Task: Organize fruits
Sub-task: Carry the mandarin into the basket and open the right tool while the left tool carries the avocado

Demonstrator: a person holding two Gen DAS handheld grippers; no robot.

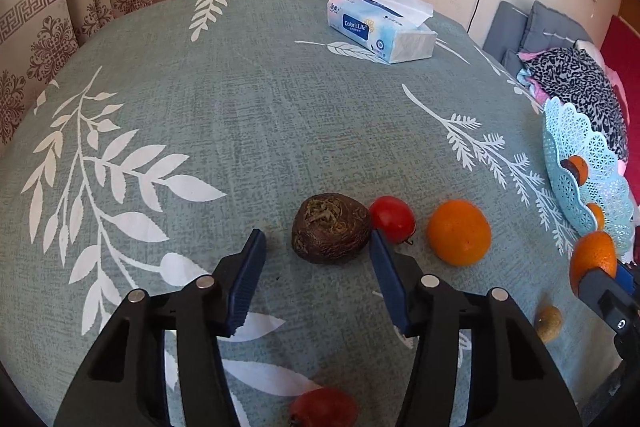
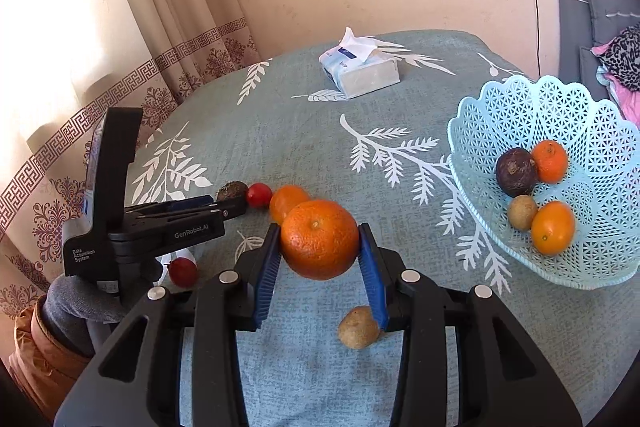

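Note:
My left gripper (image 1: 318, 247) is open, its blue pads on either side of a wrinkled dark brown fruit (image 1: 330, 229) on the tablecloth. A red fruit (image 1: 392, 219) and an orange (image 1: 459, 231) lie just right of it. My right gripper (image 2: 320, 239) is shut on an orange (image 2: 319, 239), held above the cloth. The light blue lattice basket (image 2: 520, 107) at the right holds two oranges (image 2: 553, 227), a dark fruit (image 2: 516, 171) and a small tan fruit (image 2: 522, 211). A tan fruit (image 2: 358, 327) lies below the right gripper.
A tissue pack (image 1: 380, 27) stands at the far side of the table. Another red fruit (image 1: 324, 407) lies near the front edge. Curtains hang at the left. A bed with clothes (image 1: 576, 83) stands right of the table.

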